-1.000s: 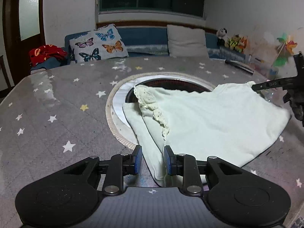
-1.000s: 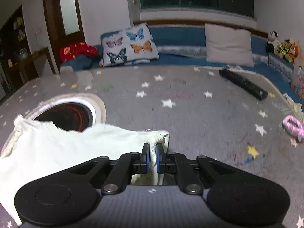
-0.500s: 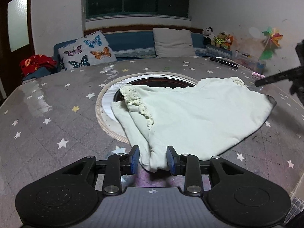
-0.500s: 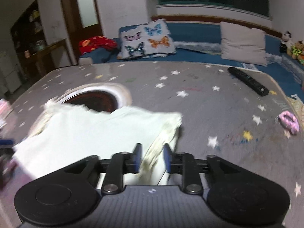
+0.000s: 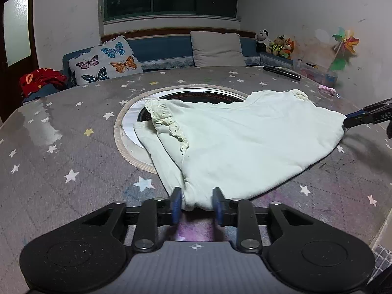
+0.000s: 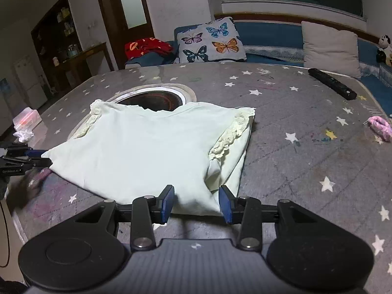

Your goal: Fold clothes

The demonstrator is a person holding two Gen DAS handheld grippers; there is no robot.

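Observation:
A pale cream top (image 5: 245, 144) with lace-trimmed sleeves (image 5: 169, 125) lies spread on the grey star-print table (image 5: 61, 152), partly over a round inset burner. It also shows in the right wrist view (image 6: 147, 152). My left gripper (image 5: 197, 204) is open, its jaws on either side of the garment's near corner. My right gripper (image 6: 197, 202) is open, its jaws astride the other near corner. Each gripper shows at the edge of the other's view: the right one (image 5: 367, 117) and the left one (image 6: 22, 159).
The round burner (image 5: 196, 96) is set in the table's middle. A black remote (image 6: 330, 83) and a pink hair tie (image 6: 379, 126) lie at the right. A small plastic box (image 6: 25, 120) sits at the left edge. A couch with pillows runs behind the table.
Both grippers have opened and let go of the top's corners. They have drawn back toward me, and the top now lies flat on the table.

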